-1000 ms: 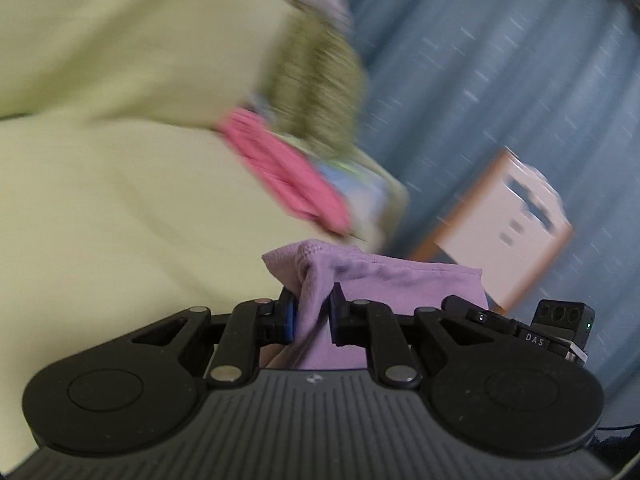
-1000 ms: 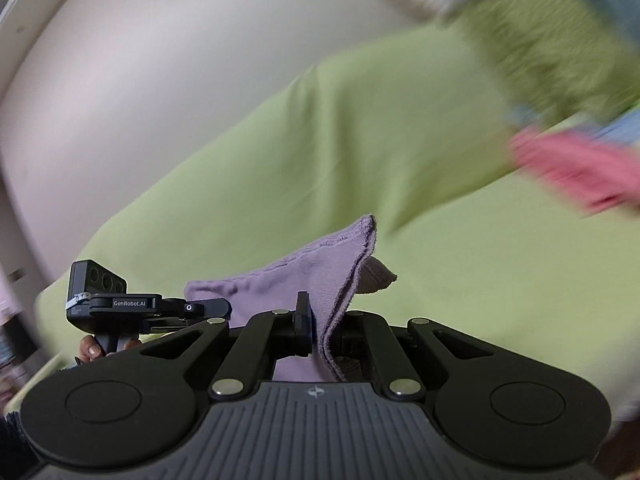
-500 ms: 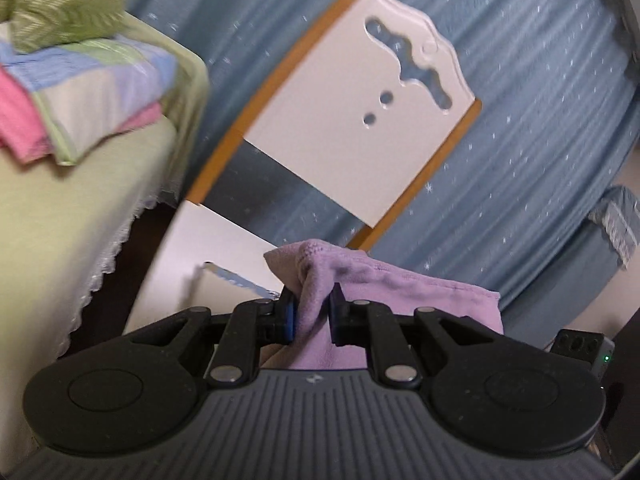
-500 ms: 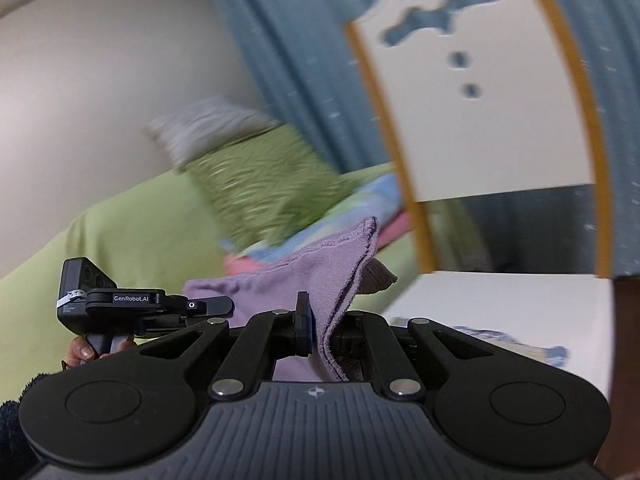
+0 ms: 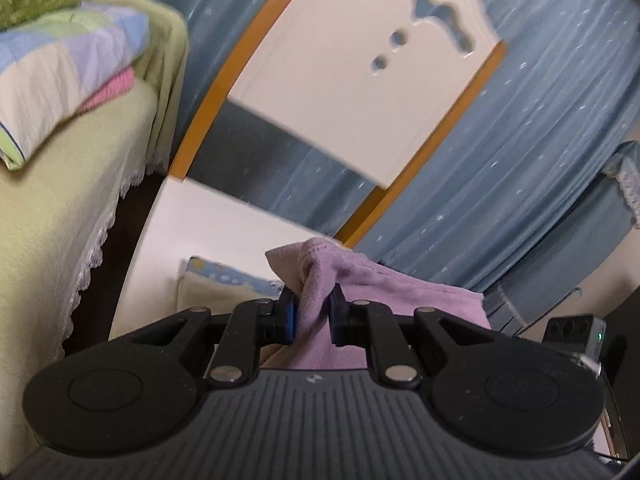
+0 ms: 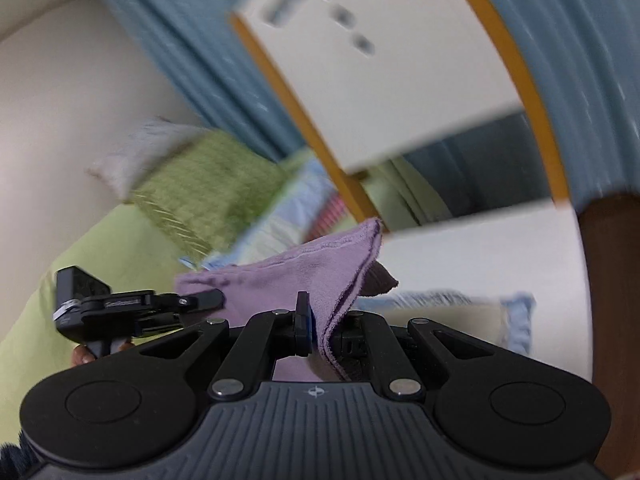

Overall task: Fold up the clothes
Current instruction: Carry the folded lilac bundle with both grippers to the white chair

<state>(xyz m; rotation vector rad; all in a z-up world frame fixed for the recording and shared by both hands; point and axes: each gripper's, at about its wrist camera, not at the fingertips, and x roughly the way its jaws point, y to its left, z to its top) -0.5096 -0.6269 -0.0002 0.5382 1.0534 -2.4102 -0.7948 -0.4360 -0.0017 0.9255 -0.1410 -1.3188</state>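
A purple cloth hangs between both grippers, held in the air above a white chair seat. My left gripper is shut on one bunched corner of it. My right gripper is shut on the other corner of the purple cloth, whose folded edge sticks up past the fingers. The left gripper's body shows at the left of the right wrist view. A folded pale cloth with a blue edge lies on the seat under the purple cloth; it also shows in the right wrist view.
A white chair back with an orange frame stands ahead, before blue curtains. A bed with a green sheet lies at the left. On it are stacked folded clothes and a green patterned pillow.
Both grippers have swung with the purple cloth away from the bed toward the white chair. The chair now fills the view and the folded cloth on its seat has come into sight.
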